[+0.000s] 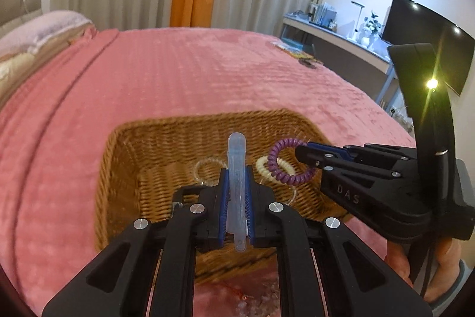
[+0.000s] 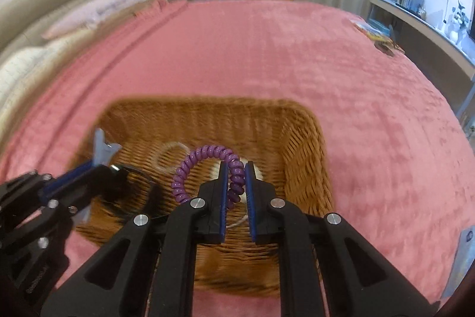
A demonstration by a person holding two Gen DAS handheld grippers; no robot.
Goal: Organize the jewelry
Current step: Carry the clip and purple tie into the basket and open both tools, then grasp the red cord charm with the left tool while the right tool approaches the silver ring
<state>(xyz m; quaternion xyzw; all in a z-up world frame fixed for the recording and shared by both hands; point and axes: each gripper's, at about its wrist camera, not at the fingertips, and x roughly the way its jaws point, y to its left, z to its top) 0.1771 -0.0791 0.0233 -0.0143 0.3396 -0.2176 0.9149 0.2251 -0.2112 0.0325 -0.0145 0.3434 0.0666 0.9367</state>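
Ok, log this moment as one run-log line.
left gripper: shut on blue hair clip | right gripper: shut on purple spiral hair tie | both over wicker basket | basket holds clear and cream ties

One wicker basket (image 1: 124, 168), one blue hair clip (image 1: 236, 165), one purple coil tie (image 1: 285, 165), two pale ties (image 1: 204, 171)

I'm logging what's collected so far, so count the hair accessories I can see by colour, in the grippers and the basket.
Purple coil hair tie, in right gripper: 1
Pale blue hair clip, in left gripper: 1
Clear coil tie, in wicker basket: 1
Cream coil tie, in basket: 1
Total: 4
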